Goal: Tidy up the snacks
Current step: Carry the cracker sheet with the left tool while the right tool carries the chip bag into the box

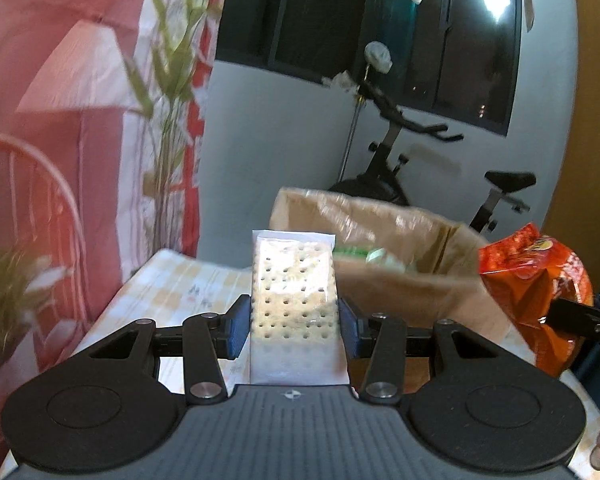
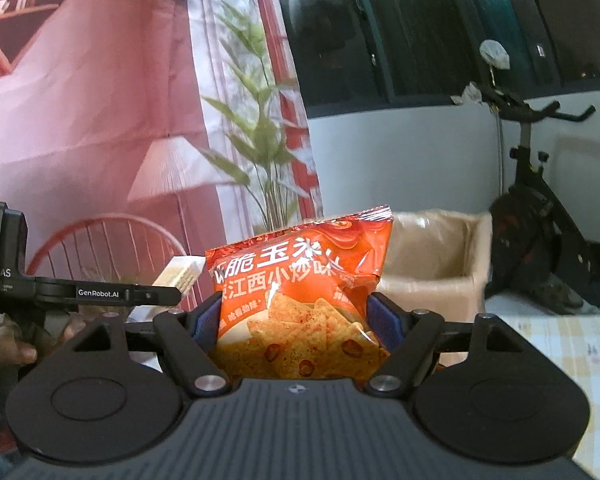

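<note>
My left claw (image 1: 296, 326) clamped on cracker pack (image 1: 292, 280), pack upright, clear of bench (image 1: 172, 280). My right claw (image 2: 296, 320) squeezing orange chip bag (image 2: 300, 280) by lower sides. Both held high, probably to clear rim of far cardboard box (image 1: 400, 248).

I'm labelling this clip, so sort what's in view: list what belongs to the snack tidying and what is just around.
Belongs to the job:
- cracker pack, clamped in the left tool
- orange chip bag, clamped in the right tool
- cardboard box, already holding a green packet
- checked tablecloth

Just around:
- exercise bike
- plant
- red backdrop
- window
</note>
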A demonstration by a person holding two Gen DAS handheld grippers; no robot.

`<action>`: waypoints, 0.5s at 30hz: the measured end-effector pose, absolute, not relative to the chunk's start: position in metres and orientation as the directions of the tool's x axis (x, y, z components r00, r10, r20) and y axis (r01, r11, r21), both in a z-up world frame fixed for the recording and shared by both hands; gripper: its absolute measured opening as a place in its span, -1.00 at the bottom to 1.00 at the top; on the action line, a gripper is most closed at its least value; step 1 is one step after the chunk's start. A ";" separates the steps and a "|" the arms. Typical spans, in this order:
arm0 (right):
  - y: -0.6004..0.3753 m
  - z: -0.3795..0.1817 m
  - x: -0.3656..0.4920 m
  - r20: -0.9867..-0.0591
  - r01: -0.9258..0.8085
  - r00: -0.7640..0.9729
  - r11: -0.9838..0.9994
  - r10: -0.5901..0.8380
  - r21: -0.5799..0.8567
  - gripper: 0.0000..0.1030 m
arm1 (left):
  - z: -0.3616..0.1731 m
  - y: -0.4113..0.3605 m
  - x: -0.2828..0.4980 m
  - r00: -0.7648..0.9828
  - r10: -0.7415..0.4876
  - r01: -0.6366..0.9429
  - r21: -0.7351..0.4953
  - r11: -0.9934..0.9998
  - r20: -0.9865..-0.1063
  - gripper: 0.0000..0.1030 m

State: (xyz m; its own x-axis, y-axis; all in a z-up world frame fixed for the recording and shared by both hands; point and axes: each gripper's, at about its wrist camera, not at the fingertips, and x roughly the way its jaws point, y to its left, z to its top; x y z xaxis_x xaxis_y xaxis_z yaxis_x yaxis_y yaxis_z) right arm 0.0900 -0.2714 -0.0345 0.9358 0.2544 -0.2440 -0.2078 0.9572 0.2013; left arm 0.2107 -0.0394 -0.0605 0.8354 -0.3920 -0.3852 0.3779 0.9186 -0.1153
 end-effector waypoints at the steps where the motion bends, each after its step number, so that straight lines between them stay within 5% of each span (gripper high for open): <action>1: -0.272 -0.030 0.094 -0.240 -0.208 0.937 0.958 0.254 0.199 0.50 | -0.055 -0.042 0.214 0.835 -0.399 0.384 -0.120 0.916 -0.379 -0.05; 7: -0.282 -0.003 0.131 -0.207 -0.185 0.954 0.967 0.219 0.174 0.50 | -0.029 -0.063 0.243 0.830 -0.443 0.422 -0.139 0.896 -0.338 -0.05; 15: -0.299 0.001 0.201 -0.252 -0.113 0.956 0.980 0.152 0.163 0.50 | -0.028 -0.096 0.299 0.811 -0.438 0.424 -0.127 0.897 -0.388 -0.05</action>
State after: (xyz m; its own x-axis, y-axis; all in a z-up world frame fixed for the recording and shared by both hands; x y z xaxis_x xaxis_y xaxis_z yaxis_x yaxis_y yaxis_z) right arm 0.2013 -0.2990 0.0011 0.9557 0.1521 -0.2521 -0.1131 0.9802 0.1625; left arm 0.2987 -0.0961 -0.0277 0.8110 -0.4382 -0.3875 0.4239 0.8968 -0.1268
